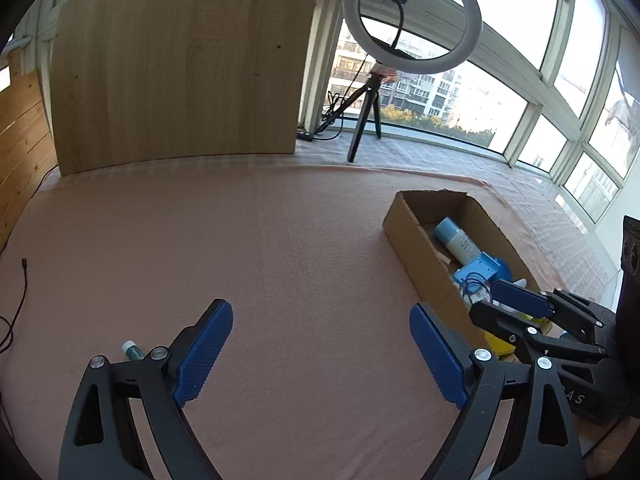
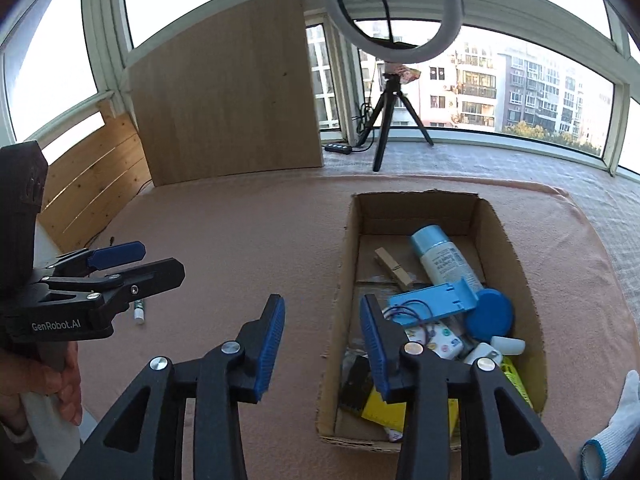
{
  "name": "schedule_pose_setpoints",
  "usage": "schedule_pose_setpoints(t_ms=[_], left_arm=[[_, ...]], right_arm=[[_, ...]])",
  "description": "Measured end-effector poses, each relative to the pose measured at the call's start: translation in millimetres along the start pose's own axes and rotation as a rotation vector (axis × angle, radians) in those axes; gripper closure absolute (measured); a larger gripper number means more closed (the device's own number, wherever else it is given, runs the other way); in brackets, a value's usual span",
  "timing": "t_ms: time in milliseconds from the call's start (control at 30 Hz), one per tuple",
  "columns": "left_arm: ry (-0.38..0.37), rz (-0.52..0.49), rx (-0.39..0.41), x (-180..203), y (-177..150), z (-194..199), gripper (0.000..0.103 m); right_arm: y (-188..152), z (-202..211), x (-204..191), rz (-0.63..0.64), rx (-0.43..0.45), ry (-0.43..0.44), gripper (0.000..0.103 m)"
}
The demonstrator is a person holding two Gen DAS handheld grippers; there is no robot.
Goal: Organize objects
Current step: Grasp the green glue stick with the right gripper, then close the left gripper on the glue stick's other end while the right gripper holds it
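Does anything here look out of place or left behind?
Yes: one small green-capped tube lies alone on the pink cloth, near the left tongs, while everything else sits piled in the cardboard box. Both tongs are open and empty.

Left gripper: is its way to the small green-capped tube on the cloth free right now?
Probably yes. The left gripper is open and empty, and the tube lies alone on the cloth just left of its fingers, nothing between; the box sits off to the right.
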State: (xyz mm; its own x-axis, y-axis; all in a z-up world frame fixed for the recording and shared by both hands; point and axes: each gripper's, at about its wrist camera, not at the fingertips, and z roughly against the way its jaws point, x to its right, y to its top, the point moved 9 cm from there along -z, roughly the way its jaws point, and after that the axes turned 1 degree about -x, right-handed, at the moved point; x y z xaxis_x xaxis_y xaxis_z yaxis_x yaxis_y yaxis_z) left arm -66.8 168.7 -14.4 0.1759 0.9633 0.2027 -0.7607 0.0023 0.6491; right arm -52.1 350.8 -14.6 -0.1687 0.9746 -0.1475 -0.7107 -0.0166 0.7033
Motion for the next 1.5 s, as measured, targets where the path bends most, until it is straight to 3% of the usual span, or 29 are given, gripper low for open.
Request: schedule_pose_setpoints(t_ms=[167, 300, 533, 600, 633, 667, 800, 1000, 1133, 1167, 1333, 1400, 1467, 1500], left_arm=[[0.041, 0.149, 0.013, -110.5, -26.4, 25.5, 0.009], [0.057, 0.280, 0.022, -194.0, -56.0, 44.6, 0.009], [0.124, 0.361, 0.017, -288.6, -106.1, 64.1, 0.009], [0.126, 0.358, 0.014, -298.8, -113.1, 65.3, 0.009], [0.120, 0.346, 0.016, -300.5, -113.7, 65.0, 0.009], [0.109, 0.325, 0.020, -298.6, -112.6, 63.9, 0.009], [0.039, 0.112, 0.030, -268.5, -98.6, 52.0, 0.009], [-0.189, -0.327, -0.062, -186.2, -110.7, 22.3, 0.010], [-0.323, -0.479, -0.153, -153.8, -132.7, 9.7, 0.022], [-0.351, -0.513, -0.182, -147.6, -139.0, 7.6, 0.029], [-0.409, -0.620, -0.235, -130.9, -155.8, 7.1, 0.040], [-0.426, -0.631, -0.240, -129.7, -156.7, 7.9, 0.050], [-0.424, -0.654, -0.240, -129.8, -158.5, 8.1, 0.073], [-0.424, -0.660, -0.240, -120.0, -163.1, 13.7, 0.078]], right_arm=[[-30.0, -59.8, -117.2, 0.124, -0.180, 0.158, 0.055], [-64.3, -111.5, -198.5, 0.261, -0.307, 0.226, 0.055], [-65.0, -153.6, -248.9, 0.387, -0.339, 0.218, 0.055], [-62.5, -159.2, -254.2, 0.412, -0.346, 0.225, 0.062], [-61.0, -160.8, -256.6, 0.429, -0.349, 0.231, 0.081], [-60.2, -161.5, -259.0, 0.450, -0.359, 0.241, 0.089], [-66.2, -157.7, -266.7, 0.568, -0.402, 0.300, 0.089], [-93.0, -134.7, -268.1, 0.859, -0.475, 0.505, 0.089], [-121.4, -106.2, -262.3, 1.142, -0.503, 0.679, 0.089], [-126.2, -101.6, -260.2, 1.193, -0.518, 0.709, 0.089], [-130.6, -97.7, -252.7, 1.338, -0.554, 0.768, 0.089], [-131.2, -97.9, -252.7, 1.366, -0.561, 0.784, 0.089], [-131.3, -98.2, -252.6, 1.379, -0.569, 0.795, 0.089], [-131.3, -98.3, -252.2, 1.383, -0.571, 0.799, 0.089]])
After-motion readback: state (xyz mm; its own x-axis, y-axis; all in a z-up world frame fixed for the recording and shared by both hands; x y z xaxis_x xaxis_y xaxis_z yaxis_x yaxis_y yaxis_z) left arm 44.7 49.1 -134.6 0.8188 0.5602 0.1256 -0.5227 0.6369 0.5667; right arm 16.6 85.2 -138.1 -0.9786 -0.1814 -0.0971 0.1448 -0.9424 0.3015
